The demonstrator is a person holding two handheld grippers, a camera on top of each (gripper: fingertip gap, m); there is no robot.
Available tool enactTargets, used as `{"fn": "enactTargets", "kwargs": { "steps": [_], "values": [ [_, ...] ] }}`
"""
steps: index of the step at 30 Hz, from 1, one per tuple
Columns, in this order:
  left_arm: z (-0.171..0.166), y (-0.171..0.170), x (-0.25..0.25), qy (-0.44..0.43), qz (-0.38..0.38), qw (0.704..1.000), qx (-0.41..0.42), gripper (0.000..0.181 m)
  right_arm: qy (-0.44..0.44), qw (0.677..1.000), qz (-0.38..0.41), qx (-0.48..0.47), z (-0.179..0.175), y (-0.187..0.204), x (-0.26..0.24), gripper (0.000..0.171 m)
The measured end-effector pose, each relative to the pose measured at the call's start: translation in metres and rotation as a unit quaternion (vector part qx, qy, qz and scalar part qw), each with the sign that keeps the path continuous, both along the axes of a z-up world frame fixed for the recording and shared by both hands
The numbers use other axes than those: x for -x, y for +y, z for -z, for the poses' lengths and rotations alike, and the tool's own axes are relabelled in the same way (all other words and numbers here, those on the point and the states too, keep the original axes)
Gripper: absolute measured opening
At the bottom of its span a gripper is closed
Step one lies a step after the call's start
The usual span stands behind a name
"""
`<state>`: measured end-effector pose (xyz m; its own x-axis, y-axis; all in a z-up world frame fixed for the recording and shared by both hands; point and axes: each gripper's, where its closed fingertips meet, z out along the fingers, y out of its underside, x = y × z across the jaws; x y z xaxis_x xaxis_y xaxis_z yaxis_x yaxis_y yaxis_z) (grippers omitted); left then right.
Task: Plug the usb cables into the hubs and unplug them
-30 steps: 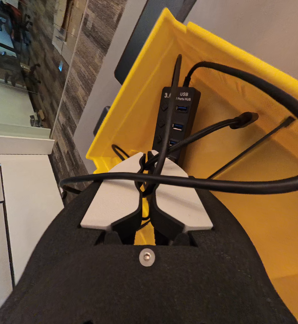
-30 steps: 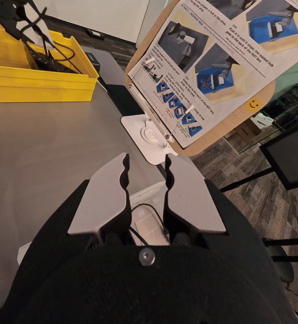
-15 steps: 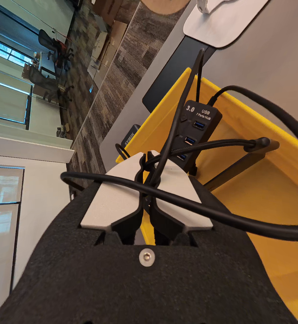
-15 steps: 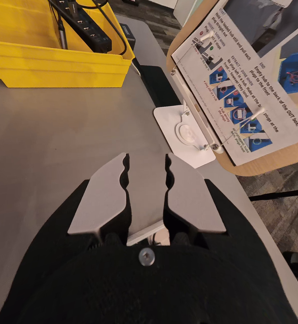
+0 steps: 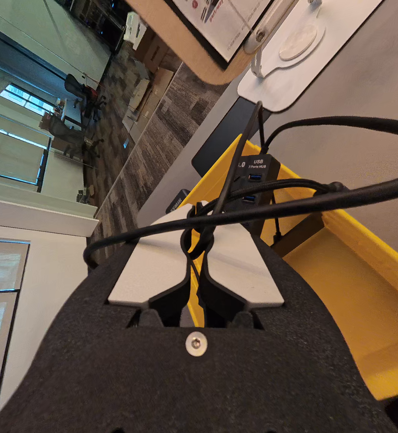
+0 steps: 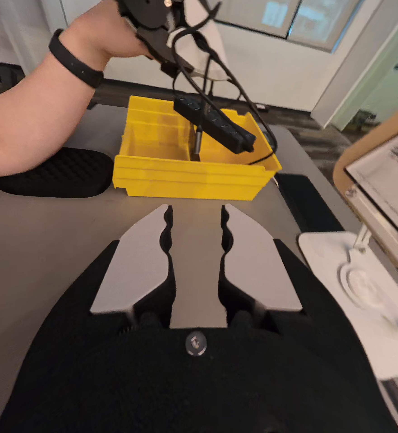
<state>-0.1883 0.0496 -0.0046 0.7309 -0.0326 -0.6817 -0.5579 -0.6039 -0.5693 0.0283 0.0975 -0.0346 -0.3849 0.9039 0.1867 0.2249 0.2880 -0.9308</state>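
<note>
My left gripper [image 5: 198, 210] is shut on a bunch of black usb cables [image 5: 287, 206]. A black usb hub [image 5: 256, 178] with blue ports hangs from them, tilted, over the yellow bin [image 5: 345, 269]. In the right wrist view the left gripper [image 6: 188, 54], held by a hand, is up above the bin [image 6: 193, 185]. The hub [image 6: 214, 124] slants in the air below it, and a silver plug [image 6: 197, 143] dangles into the bin. My right gripper [image 6: 195, 208] is open and empty, low over the grey table [image 6: 41, 246], a short way in front of the bin.
A black textured pad [image 6: 52, 173] lies left of the bin under the person's forearm. A white stand base [image 6: 362, 295] with a wooden board [image 6: 369, 145] bearing an instruction sheet stands at the right. A black mat [image 6: 308, 201] lies beside the bin. Tip to tip, the grippers are about 25 centimeters apart.
My left gripper has risen with the cables, lifting the hub up out of the bin. My right gripper has swung left to face the bin and stays open.
</note>
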Motion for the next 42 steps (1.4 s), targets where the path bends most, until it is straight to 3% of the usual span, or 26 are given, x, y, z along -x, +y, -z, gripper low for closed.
{"fn": "enactTargets", "kwargs": {
  "steps": [6, 10, 12, 15, 19, 25, 28, 31, 37, 39, 42],
  "values": [
    [-0.033, -0.005, -0.042, 0.002, 0.048, 0.998, -0.036, 0.0, 0.063, 0.982, 0.033, -0.172, 0.002, -0.019, 0.024, 0.042],
    [-0.043, -0.008, -0.072, -0.02, 0.08, 0.996, -0.043, 0.0, 0.162, 0.938, -0.008, -0.307, -0.009, -0.057, 0.031, 0.037],
    [-0.048, -0.009, -0.086, -0.01, 0.098, 0.994, -0.046, 0.0, 0.177, 0.909, 0.013, -0.377, -0.012, -0.057, 0.035, 0.037],
    [-0.055, -0.011, -0.105, -0.001, 0.124, 0.991, -0.052, 0.0, 0.209, 0.907, 0.002, -0.366, -0.024, -0.052, 0.022, 0.033],
    [-0.059, -0.01, -0.129, 0.002, 0.155, 0.986, -0.057, 0.0, 0.223, 0.91, -0.005, -0.349, -0.03, -0.036, 0.009, 0.055],
    [-0.055, -0.005, -0.16, -0.021, 0.206, 0.977, -0.049, 0.0, 0.205, 0.869, 0.025, -0.45, -0.012, -0.036, 0.023, 0.06],
    [-0.048, -0.002, -0.176, -0.029, 0.23, 0.972, -0.033, 0.0, 0.208, 0.843, 0.057, -0.493, -0.011, -0.032, 0.027, 0.052],
    [-0.045, 0.002, -0.182, -0.037, 0.238, 0.97, -0.033, 0.0, 0.177, 0.819, 0.058, -0.543, -0.004, -0.026, 0.025, 0.027],
    [-0.047, -0.008, -0.189, -0.078, 0.259, 0.962, -0.033, 0.011, 0.178, 0.771, 0.092, -0.604, -0.022, -0.012, 0.009, 0.026],
    [-0.05, -0.02, -0.186, -0.088, 0.256, 0.962, -0.027, 0.023, 0.176, 0.765, 0.104, -0.61, -0.027, -0.003, 0.004, 0.026],
    [-0.054, -0.044, -0.18, -0.1, 0.261, 0.96, -0.019, 0.024, 0.189, 0.764, 0.124, -0.605, -0.041, 0.008, -0.006, 0.026]
  ]
}}
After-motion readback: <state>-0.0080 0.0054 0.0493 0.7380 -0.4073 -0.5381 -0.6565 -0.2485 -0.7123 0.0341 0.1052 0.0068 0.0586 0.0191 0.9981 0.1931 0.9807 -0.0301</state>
